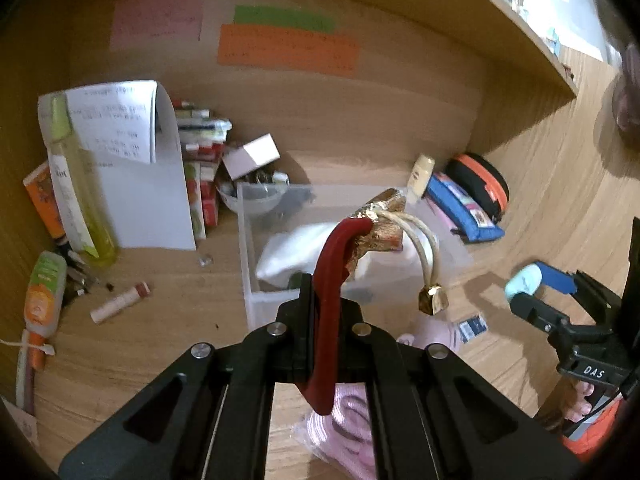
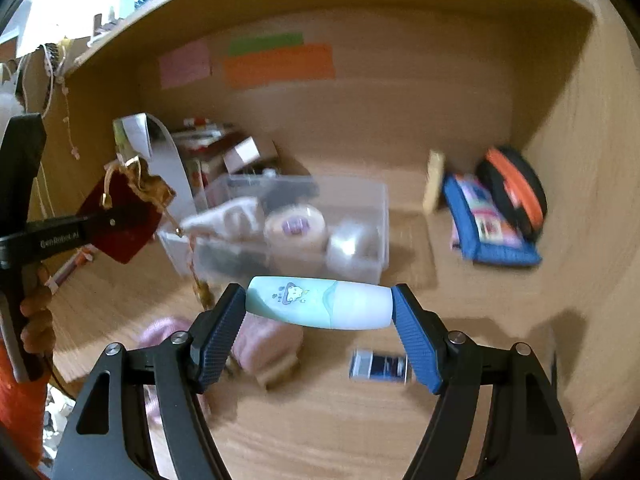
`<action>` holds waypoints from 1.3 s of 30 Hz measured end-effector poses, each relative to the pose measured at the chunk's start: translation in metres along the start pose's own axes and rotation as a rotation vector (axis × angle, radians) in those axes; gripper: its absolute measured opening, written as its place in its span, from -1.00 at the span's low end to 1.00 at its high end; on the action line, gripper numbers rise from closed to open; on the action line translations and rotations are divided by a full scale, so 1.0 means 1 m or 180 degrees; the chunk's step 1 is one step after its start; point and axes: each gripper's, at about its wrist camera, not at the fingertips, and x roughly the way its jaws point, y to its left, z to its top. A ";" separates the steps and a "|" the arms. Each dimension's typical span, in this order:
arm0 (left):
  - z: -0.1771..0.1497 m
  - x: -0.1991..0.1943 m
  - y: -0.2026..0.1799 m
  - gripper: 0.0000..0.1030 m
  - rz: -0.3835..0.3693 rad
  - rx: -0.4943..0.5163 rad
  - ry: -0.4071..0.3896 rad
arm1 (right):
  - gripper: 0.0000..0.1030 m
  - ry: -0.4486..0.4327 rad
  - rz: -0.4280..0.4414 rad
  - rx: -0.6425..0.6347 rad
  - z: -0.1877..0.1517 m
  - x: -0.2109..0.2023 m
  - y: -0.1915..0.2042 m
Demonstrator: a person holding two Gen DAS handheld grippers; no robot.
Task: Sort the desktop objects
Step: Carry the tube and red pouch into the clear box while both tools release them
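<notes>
Left tongs [image 1: 326, 312]: clenched on a red pouch [image 1: 332, 272], pinched flat between the black fingers. The pouch has a gold-trimmed mouth and a cream drawstring ending in a gold bead [image 1: 433, 300] that dangles free. In the right wrist view the same pouch [image 2: 120, 224] hangs clear of the surface, held up at the left of a clear bin.

Right tongs [image 2: 320, 308]: grasping a pale teal tube [image 2: 320, 302] end to end between the blue pads [image 2: 416, 344], the tube lying crosswise with a small cartoon print facing the camera. It is off the surface. From the left wrist view, only the tube's end [image 1: 524, 280] shows at the right tongs [image 1: 532, 292].

Clear bin [image 1: 248, 248]: stands on the wooden surface [image 1: 168, 320] just beyond both tongs. It contains a white cloth item [image 1: 288, 252]; the right view shows two round containers [image 2: 296, 228] in it as well, blurred.

Below the tongs: a pink knitted item [image 2: 264, 340] and a small dark card [image 2: 380, 366] lie on the surface, apart from each other.

Right rear corner: a blue case [image 1: 460, 208] rests against a black-and-orange round case [image 1: 484, 184].

Left side: a yellow bottle [image 1: 80, 200] stands before a curled white sheet [image 1: 136, 160]; a lip balm stick [image 1: 120, 302] lies near it. Boxes [image 1: 204, 160] are stacked behind.

Back wall: pink, green and orange notes [image 1: 288, 50]; their writing is illegible.
</notes>
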 end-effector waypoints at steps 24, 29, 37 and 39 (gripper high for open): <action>0.044 0.066 0.034 -0.95 0.0101 -0.0320 0.0142 | 0.39 0.0085 -0.0013 -0.0163 0.085 0.090 0.004; 0.051 0.084 0.029 -0.95 0.0211 -0.0252 0.0165 | 0.38 0.0300 -0.0039 -0.0095 0.086 0.123 -0.011; 0.044 0.120 0.029 -0.95 0.0493 -0.0146 0.0356 | 0.39 0.0559 -0.0122 -0.0089 0.081 0.165 -0.022; 0.042 0.127 0.030 -0.95 0.0485 -0.0132 0.0420 | 0.39 0.0604 -0.0122 -0.0078 0.081 0.172 -0.024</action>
